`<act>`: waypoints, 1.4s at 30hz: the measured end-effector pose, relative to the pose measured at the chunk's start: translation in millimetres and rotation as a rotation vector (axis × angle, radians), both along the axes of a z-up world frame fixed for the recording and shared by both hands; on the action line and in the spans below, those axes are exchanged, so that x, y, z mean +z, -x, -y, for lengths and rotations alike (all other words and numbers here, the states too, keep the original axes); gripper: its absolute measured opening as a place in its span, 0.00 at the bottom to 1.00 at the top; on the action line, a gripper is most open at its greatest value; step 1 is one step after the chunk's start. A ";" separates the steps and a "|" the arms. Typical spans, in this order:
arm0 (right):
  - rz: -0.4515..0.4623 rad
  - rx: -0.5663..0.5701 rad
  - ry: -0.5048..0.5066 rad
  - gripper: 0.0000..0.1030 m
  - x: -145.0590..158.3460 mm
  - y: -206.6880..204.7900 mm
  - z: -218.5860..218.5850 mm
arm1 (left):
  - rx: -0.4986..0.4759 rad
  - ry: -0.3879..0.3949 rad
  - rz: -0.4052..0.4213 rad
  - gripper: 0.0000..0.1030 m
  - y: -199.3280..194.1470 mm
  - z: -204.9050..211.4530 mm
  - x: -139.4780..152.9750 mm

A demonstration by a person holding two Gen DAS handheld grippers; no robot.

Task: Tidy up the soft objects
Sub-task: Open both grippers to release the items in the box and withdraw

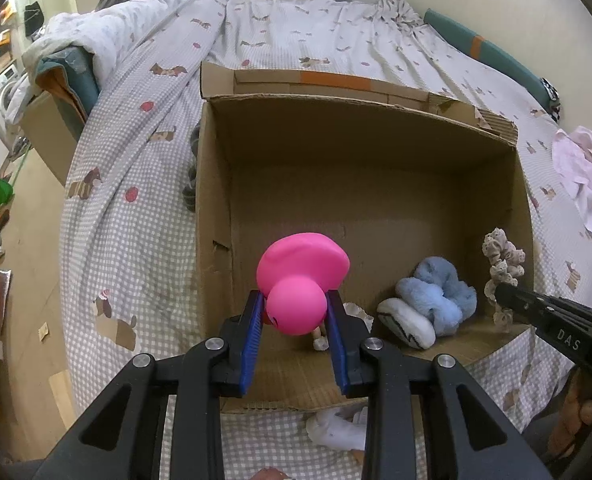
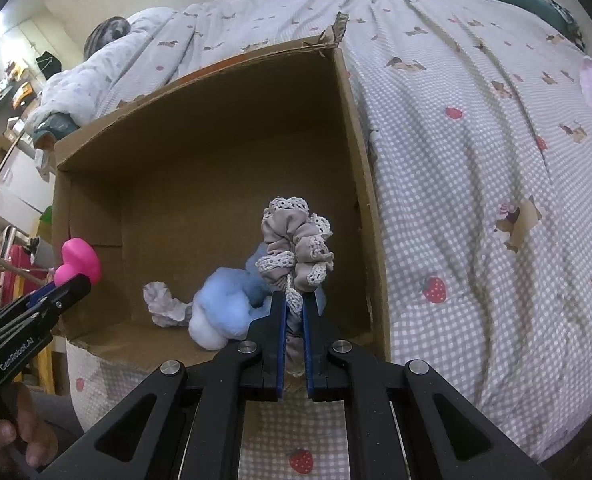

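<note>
Checked bedsheet on bed; teal bolster along wall.

Left wrist view: duck head hides the lower body; face turned away, only a dark mark at 8 o'clock on the head. Small pale item under the duck mostly hidden, kind unclear. White cloth at 6 o'clock, outside the box, half behind a finger. Grey thing at 9 o'clock of the box, mostly behind its wall. Right gripper cut by the frame edge at 3 o'clock.

Right wrist view: scrunchie lower part hidden between the pads. Left gripper cut off at 8 o'clock.
</note>
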State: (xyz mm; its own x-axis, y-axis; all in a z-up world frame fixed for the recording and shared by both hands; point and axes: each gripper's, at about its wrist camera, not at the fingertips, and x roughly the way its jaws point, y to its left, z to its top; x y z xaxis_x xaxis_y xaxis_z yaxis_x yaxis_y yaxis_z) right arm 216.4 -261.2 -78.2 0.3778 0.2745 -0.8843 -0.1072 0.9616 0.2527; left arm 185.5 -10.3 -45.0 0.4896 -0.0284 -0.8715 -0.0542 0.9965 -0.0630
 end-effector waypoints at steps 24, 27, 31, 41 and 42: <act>0.195 -0.055 -0.195 0.86 37.4 5.3 10.5 | -0.023 -0.019 0.138 0.90 11.2 7.6 35.0; 0.171 -0.051 -0.193 0.86 33.1 3.1 10.0 | -0.027 -0.028 0.134 0.90 10.8 8.3 33.9; 0.195 -0.059 -0.169 0.86 36.0 6.8 9.1 | -0.028 -0.042 0.145 0.90 12.2 8.7 34.6; 0.136 -0.058 -0.121 0.86 38.7 14.2 10.9 | -0.021 -0.048 0.165 0.90 27.3 4.2 40.6; 0.139 -0.062 -0.132 0.86 39.8 16.8 12.4 | -0.016 -0.040 0.164 0.90 28.3 3.2 42.0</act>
State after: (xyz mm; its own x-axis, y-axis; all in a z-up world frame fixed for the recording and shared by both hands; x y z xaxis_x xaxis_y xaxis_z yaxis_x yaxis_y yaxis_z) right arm 199.6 -273.6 -38.4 0.5135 0.3568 -0.7804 -0.0910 0.9270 0.3639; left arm 157.2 -13.5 -3.0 0.6254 -0.0046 -0.7803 -0.0306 0.9991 -0.0303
